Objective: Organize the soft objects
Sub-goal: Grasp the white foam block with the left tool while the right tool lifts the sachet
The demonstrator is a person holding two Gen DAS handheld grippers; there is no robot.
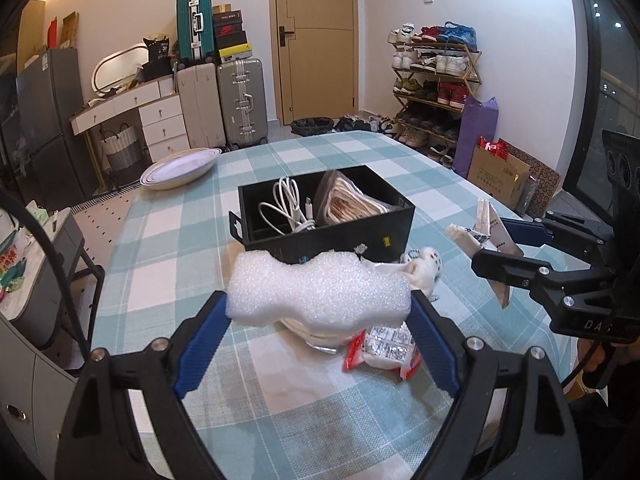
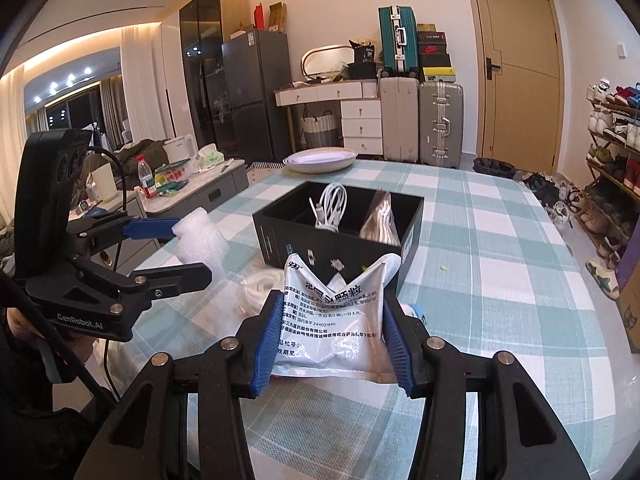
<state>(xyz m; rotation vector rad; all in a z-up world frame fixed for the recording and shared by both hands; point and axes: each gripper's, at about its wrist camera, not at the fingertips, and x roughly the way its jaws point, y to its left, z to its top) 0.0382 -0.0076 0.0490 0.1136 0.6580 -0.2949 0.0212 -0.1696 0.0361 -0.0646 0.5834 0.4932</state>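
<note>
— Both grippers loaded? We see the left gripper clamping the white foam block between its pads, above the checked tablecloth.
— Yes; our right gripper pinches the printed sachet before the black box.

Checked table: black box, dish, packets.

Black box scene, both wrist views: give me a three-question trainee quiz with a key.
1. True or false: the left gripper holds the white foam piece.
2. What does the right gripper hold? A) white printed sachet B) plate C) bottle
3. Fill in: the white cable lies inside the black ____.

Key: 1 true; 2 A; 3 box.
</note>
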